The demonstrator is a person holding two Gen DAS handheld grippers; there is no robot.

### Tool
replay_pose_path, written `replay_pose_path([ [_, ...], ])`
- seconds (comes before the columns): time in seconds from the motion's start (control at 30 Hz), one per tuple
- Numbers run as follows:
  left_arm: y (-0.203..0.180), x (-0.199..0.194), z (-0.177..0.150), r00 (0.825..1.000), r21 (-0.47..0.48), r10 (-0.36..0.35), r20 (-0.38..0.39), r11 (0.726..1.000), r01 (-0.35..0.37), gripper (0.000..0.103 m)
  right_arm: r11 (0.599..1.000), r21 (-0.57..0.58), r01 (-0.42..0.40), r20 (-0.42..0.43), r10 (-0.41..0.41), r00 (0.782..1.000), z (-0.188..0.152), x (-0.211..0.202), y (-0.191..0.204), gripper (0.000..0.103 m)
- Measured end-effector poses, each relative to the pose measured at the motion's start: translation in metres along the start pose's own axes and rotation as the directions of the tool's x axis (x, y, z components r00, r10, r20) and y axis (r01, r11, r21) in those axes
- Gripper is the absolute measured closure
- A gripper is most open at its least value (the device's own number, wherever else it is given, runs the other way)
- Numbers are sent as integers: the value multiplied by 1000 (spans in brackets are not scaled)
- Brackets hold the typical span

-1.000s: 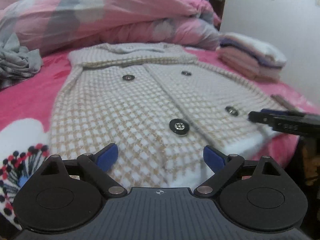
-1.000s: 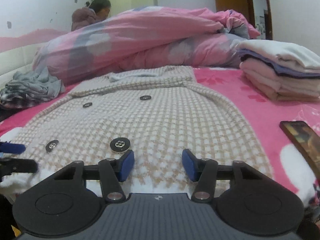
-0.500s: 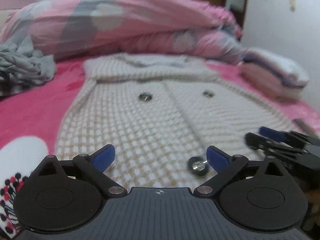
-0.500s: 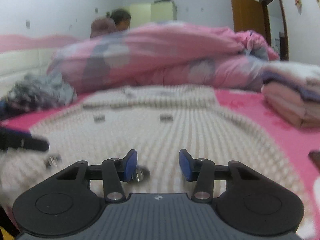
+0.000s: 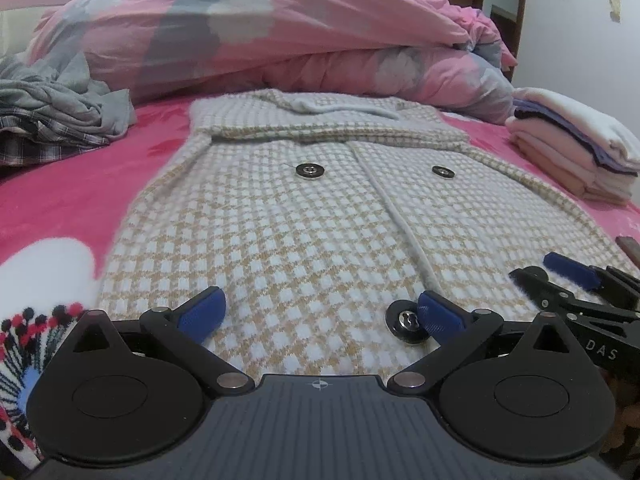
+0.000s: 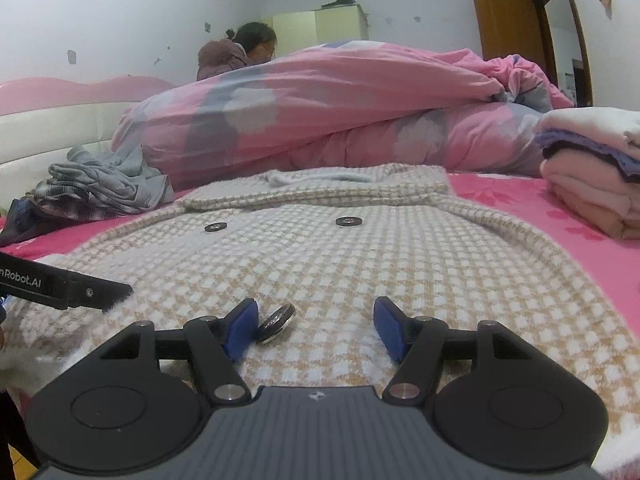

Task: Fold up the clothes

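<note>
A checked coat (image 5: pixel 304 216) lies flat, front up, on the pink bed (image 5: pixel 60 200), its collar at the far end by the heaped quilt (image 5: pixel 260 32) and its hem at the near edge. Both claws sit low over that hem. The left gripper (image 5: pixel 320 314) has just been opening and its jaws stand spread wide, with cloth between them but not pinched; one pad sits just beside a dark button (image 5: pixel 406 322). The right gripper (image 6: pixel 316 330) has also just been opening — its jaws are apart over the hem, nothing clamped, and a button (image 6: pixel 276 323) tips up against its left pad. This looks like the start of a fold: taking hold of the hem. Next, each claw needs to close on the hem edge — clear of the buttons — and then lift it toward the collar. A folded stack (image 6: pixel 592 168) waits at the right.
</note>
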State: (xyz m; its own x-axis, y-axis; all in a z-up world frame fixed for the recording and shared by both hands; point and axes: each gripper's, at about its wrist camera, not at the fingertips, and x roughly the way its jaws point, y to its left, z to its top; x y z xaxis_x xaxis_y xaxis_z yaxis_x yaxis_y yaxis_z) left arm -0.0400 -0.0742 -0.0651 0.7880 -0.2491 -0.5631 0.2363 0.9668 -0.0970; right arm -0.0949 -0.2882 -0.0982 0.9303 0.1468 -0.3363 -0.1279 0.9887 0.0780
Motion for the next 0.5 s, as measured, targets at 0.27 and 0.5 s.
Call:
replay_pose_path([
  [0.27, 1, 0, 7, 997, 1, 3, -71, 1000, -3, 0, 1000, 10, 10, -6, -10, 1000, 0, 0, 1, 34],
  [0.5, 1, 1, 9, 996, -8, 7, -93, 1000, -8, 0, 1000, 16, 22, -5, -22, 1000, -1, 0, 3, 33],
])
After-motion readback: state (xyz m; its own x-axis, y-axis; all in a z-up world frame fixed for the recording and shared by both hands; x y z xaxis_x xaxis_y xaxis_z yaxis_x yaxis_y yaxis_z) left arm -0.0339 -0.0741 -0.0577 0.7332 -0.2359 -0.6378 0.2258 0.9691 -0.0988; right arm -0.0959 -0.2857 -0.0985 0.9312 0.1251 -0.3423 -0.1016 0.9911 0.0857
